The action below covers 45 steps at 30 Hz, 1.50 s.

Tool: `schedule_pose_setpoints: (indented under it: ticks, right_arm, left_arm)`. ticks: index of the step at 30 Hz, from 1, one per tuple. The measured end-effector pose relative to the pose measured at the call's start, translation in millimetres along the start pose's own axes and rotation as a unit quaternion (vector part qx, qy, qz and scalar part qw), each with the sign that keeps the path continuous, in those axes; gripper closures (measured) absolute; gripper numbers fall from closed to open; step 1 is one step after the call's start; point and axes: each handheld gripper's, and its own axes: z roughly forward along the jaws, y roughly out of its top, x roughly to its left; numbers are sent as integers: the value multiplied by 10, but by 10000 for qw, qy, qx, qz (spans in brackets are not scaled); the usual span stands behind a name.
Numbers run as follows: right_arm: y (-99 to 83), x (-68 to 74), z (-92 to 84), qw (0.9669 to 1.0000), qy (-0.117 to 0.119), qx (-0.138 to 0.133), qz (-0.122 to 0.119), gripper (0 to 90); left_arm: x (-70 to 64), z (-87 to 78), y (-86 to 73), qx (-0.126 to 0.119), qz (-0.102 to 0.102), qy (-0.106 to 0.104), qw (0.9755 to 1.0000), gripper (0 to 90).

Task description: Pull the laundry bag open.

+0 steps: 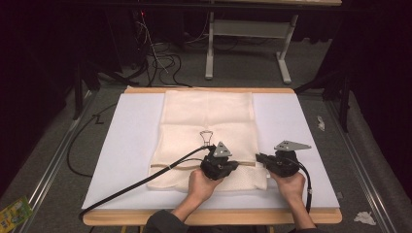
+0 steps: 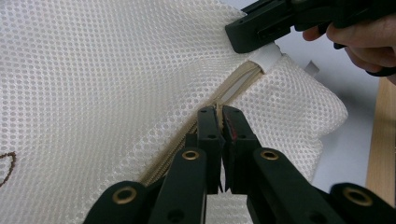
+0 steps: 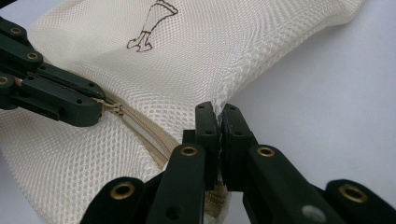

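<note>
A cream mesh bag [image 1: 209,131] lies flat in the middle of a white board [image 1: 291,121], with bare board on both sides. The left gripper [image 2: 221,115] is pinched tight on the zipper [image 2: 233,88]. The right gripper [image 3: 218,116] is pinched tight on the bag's side edge. A cable [image 1: 136,184] trails off to the left.

A wooden table [image 1: 145,91] carries a white sheet [image 1: 128,141], on which a cream mesh bag [image 1: 209,116] lies flat

R gripper [image 3: 220,122] pinches mesh bag [image 3: 196,51] edge.
</note>
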Motion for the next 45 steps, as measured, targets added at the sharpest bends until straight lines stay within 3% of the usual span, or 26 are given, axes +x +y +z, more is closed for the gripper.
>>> schedule_pose_setpoints:
  ticks: [18, 45]
  right_arm:
    - [-22, -21, 27, 10000, -3, -6, 54, 885]
    - [-18, -8, 39, 10000, 13, -16, 67, 885]
  left_arm:
    - [104, -121, -66, -26, -136, 62, 9999, 869]
    - [106, -157, -84, -55, -108, 85, 9999, 869]
